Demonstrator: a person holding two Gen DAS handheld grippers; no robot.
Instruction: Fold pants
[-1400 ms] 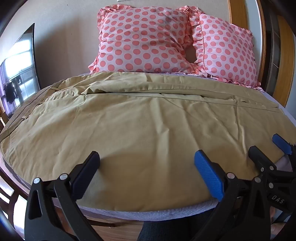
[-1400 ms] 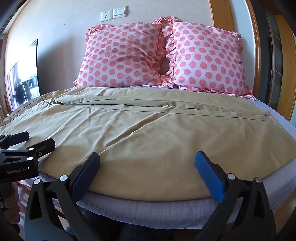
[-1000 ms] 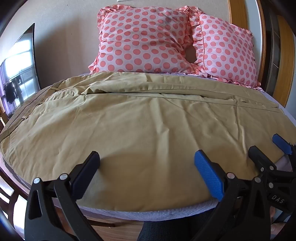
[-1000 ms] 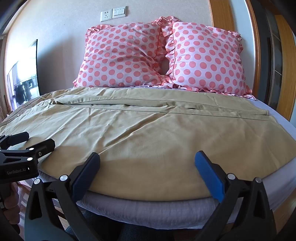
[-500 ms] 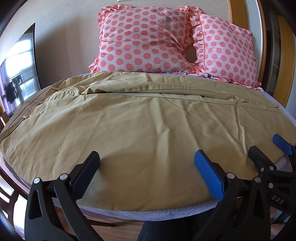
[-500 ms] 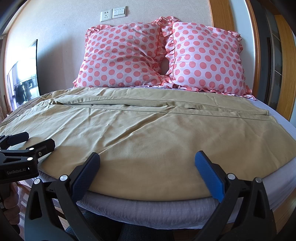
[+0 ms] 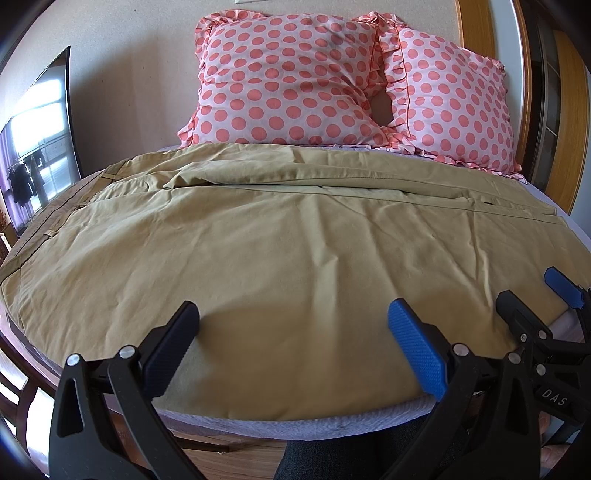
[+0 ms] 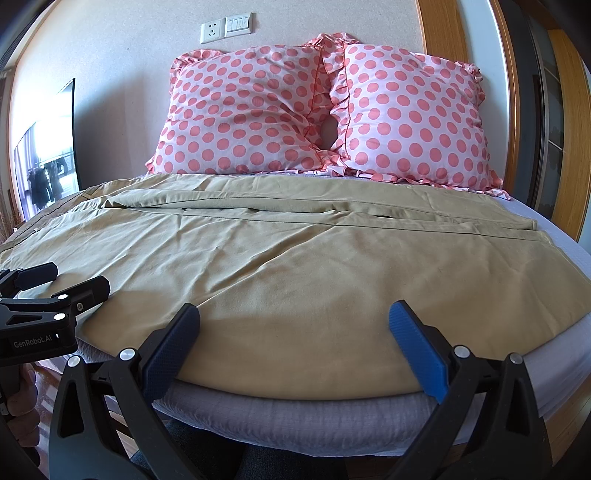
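Bed (image 8: 369,421): khaki pants (image 7: 295,240) spread flat; both hand-held grippers splayed, empty.

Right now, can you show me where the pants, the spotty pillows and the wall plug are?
pants (image 8: 295,266): right wrist view, middle of the tan cloth.
left pillow (image 8: 240,114): right wrist view, middle of its spotted front.
right pillow (image 8: 410,114): right wrist view, middle of its front.
wall plug (image 8: 212,31): right wrist view, white socket plate.

The left claw (image 8: 55,284) body reads "GenRobot.AI"; the right claw (image 7: 535,295) body reads "DAS".
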